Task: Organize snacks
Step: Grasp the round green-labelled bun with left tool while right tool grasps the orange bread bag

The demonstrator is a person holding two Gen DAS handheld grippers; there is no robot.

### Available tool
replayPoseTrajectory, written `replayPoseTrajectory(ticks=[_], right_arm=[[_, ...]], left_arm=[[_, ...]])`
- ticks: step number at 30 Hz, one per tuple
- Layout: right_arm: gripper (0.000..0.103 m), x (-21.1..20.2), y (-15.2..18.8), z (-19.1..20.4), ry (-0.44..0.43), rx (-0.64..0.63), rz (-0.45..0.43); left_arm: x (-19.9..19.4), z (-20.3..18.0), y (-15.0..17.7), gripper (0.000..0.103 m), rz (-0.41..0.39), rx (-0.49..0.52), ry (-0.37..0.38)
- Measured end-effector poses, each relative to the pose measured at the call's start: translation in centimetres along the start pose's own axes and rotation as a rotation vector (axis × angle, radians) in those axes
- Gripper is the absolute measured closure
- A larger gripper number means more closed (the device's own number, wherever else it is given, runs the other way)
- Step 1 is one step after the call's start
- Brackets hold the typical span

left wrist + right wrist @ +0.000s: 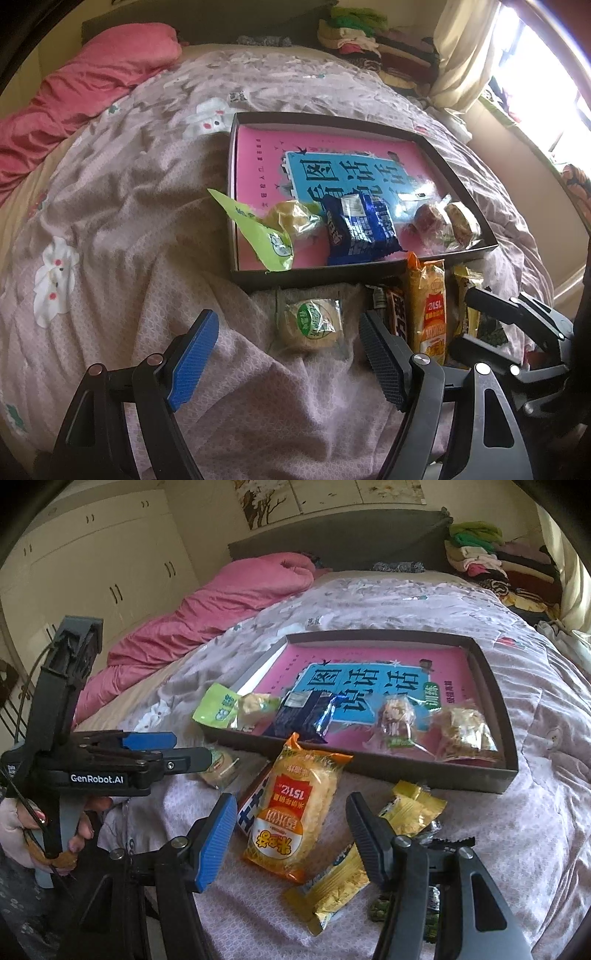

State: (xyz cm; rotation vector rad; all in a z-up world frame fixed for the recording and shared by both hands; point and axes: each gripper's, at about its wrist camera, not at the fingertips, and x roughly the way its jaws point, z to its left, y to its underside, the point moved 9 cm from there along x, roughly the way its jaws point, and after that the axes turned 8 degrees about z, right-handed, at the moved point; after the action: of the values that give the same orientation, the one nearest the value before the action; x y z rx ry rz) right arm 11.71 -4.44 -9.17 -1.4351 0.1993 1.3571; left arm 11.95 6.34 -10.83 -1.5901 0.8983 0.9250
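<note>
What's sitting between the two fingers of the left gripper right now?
A round pastry in a clear wrapper with a green label lies on the bedspread between the open left gripper's fingers, untouched. The left wrist view shows it.

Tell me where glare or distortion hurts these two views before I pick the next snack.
Left wrist view: the window at upper right is blown out, and glare whitens the pink book cover inside the tray. Right wrist view: evener light, the orange snack pack reads clearly. Both views: fisheye bends the tray's edges and darkens the corners.
</note>
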Motion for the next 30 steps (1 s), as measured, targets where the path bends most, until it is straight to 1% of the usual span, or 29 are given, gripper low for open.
replayPoseTrajectory(ticks=[13, 17, 22, 27, 30], right_arm=[[0.042, 2.3, 0.4, 0.2, 0.027, -0.014, 0.052], [0.042, 2.8, 0.5, 0.3, 0.021, -0.011, 0.065], [0.042, 3.1, 0.4, 0.5, 0.017, -0.021, 0.069], [0.042, 3.5, 0.4, 0.4, 0.031, -0.032, 0.076], [0.046, 3.8, 0.4, 0.5, 0.043, -0.041, 0.085]], left_arm=[[1.2, -0.3, 0.5, 0.024, 0.028, 0.014, 0.003], [1.5, -0.2, 0.6, 0.024, 0.036, 0.007, -0.001], [1.7, -0.1, 0.5, 0.024, 0.035, 0.004, 0.0], [2.1, -0.2, 0.5, 0.024, 0.027, 0.011, -0.009], [2.2, -0.3, 0.4, 0.023, 0.024, 0.015, -0.011]])
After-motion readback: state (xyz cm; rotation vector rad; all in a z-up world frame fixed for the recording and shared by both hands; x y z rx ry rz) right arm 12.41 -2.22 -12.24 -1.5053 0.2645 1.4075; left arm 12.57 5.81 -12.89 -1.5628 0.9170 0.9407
